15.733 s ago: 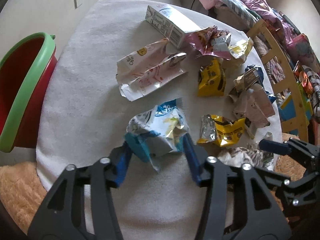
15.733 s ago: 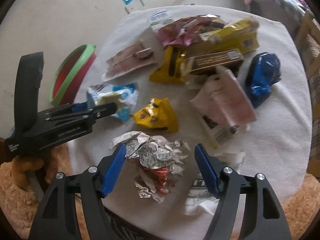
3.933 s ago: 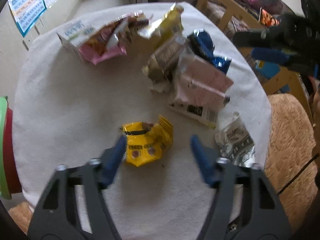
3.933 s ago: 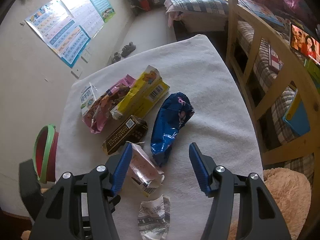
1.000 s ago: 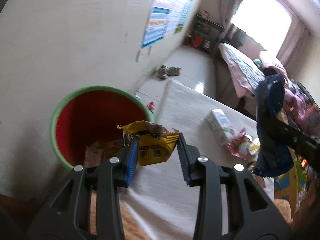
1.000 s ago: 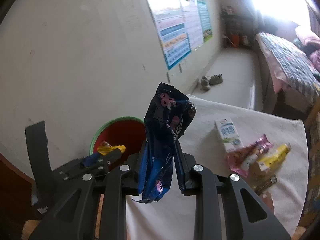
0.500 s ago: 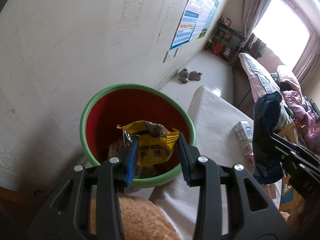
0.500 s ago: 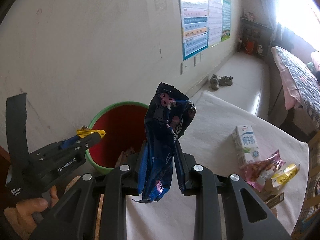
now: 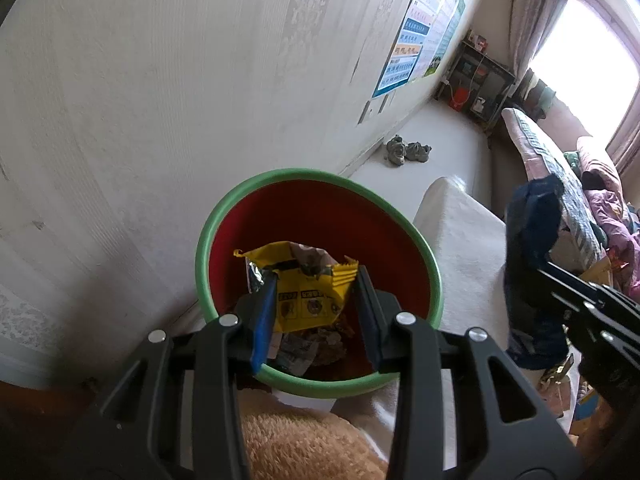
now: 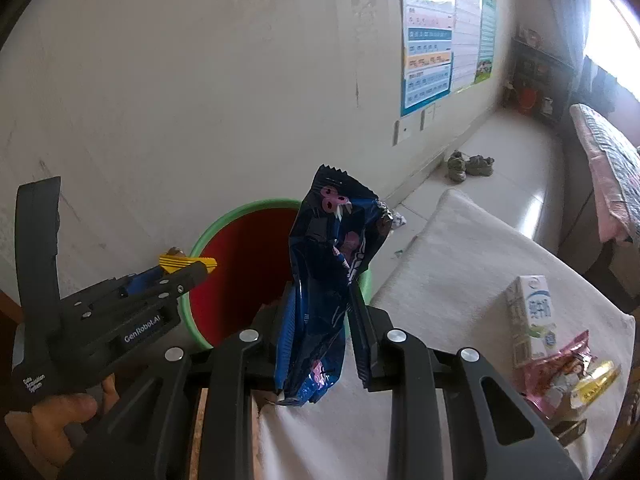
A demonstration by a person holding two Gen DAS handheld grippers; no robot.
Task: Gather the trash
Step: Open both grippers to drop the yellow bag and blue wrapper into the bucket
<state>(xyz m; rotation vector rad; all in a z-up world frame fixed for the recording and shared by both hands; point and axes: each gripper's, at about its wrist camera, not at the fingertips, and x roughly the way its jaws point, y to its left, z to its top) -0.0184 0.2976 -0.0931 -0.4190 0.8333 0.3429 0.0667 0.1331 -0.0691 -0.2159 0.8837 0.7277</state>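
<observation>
Over the mouth of the red bin (image 9: 320, 216) with the green rim, which stands against the wall beside the white-covered counter (image 9: 464, 248), the left gripper (image 9: 316, 304) is clamped on a yellow wrapper (image 9: 308, 292), with crumpled trash (image 9: 316, 348) already lying in the bin's bottom. Just beside the bin, above the counter's edge, the right gripper (image 10: 320, 320) pinches a dark blue snack bag (image 10: 332, 264) that stands upright between its jaws. On the far part of the counter lie a milk carton (image 10: 532, 316), a pink wrapper (image 10: 560, 372) and a yellow pack (image 10: 596, 380).

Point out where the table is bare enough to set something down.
Bare cloth runs from the table edge beside the red bin to the milk carton. It is crowded past the carton, around the pink wrapper.
</observation>
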